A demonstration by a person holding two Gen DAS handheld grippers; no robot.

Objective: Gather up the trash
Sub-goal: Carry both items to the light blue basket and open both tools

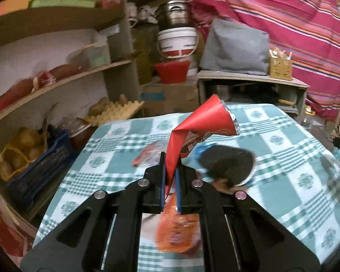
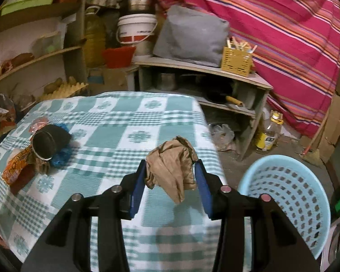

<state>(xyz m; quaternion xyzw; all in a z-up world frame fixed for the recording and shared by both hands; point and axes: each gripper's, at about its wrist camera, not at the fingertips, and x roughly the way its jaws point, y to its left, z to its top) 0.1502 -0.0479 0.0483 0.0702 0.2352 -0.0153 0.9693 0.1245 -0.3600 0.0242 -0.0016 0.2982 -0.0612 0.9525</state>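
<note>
Red foil wrapper [image 1: 212, 117] is pinched flat in the left gripper [image 1: 170, 176] while the right gripper [image 2: 170, 176] clamps a crumpled brown paper [image 2: 170, 167], both lifted off the desk [image 2: 115, 117], seemingly for dropping into the blue basket [image 2: 290, 195] beside it.

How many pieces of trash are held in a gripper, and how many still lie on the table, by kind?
Held, red foil wrapper, left gripper: 1
Held, crumpled brown paper, right gripper: 1
On the table:
Orange snack bag: 1
Blue wrapper: 1
Dark cup lying on its side: 1
Clear reddish wrapper: 1
Total: 6
</note>
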